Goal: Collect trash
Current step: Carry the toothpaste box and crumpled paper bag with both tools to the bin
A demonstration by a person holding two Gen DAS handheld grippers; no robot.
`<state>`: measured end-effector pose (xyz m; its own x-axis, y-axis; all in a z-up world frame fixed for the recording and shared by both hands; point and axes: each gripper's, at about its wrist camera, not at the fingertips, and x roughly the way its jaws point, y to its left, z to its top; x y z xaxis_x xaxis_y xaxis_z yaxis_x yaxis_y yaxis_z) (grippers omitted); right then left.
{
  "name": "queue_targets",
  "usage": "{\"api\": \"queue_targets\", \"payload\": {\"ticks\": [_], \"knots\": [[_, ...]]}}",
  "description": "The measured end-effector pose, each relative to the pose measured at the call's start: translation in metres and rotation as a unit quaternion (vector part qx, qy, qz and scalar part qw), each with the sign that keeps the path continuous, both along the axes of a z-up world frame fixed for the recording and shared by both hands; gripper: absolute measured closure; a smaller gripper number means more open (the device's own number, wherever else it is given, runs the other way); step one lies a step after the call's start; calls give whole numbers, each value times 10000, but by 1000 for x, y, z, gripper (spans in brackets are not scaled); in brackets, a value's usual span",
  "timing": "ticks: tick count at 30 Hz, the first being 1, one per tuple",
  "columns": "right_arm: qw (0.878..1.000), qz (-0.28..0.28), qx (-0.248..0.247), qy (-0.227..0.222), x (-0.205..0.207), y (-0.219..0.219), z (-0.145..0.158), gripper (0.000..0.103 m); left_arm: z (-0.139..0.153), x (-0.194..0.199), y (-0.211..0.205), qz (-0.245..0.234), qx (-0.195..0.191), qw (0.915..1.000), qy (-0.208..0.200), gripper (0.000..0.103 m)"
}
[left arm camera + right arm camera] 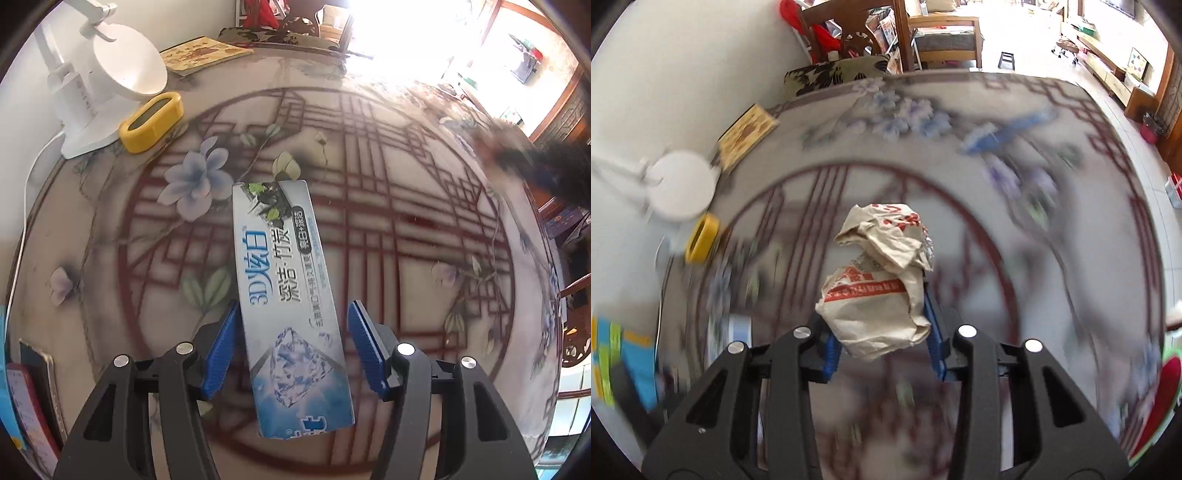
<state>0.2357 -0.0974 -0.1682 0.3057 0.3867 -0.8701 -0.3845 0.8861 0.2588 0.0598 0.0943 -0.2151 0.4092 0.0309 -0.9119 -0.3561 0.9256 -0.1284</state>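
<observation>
Lying lengthwise between the blue ribbed pads of the left gripper is a long silver-and-blue toothpaste box printed with an ice-cube graphic and Chinese lettering. The jaws are spread wide, so nothing is pinched; a clear gap is seen on the right side, while the left pad sits just beside the box edge, and contact there can't really be made out. The box is resting flat on the round table, which is covered by a cloth patterned with red lattice and pale blue flowers. Over at the far left edge, a white desk lamp and a small yellow-framed clock are parked just beside each other, with a tan illustrated book behind them. Meanwhile, a crumpled beige paper bag with red print is clamped between the fingers of the right gripper and is held up above the table; everything behind it is smeared by motion blur. The same lamp and clock are picked up at the left of that view.
</observation>
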Motion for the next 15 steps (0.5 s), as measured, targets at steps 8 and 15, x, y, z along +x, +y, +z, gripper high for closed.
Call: {"api": "queue_targets", "payload": {"ticks": [8,15], "knots": [[9985,-470,-269,101,-96,-55,-6,65,5,20,1,-10,238,9996,-121,37],[9963,-749,-298,-306,-139,-71,18,65,24,18,-17,-238,191,9992,-244,57]]}}
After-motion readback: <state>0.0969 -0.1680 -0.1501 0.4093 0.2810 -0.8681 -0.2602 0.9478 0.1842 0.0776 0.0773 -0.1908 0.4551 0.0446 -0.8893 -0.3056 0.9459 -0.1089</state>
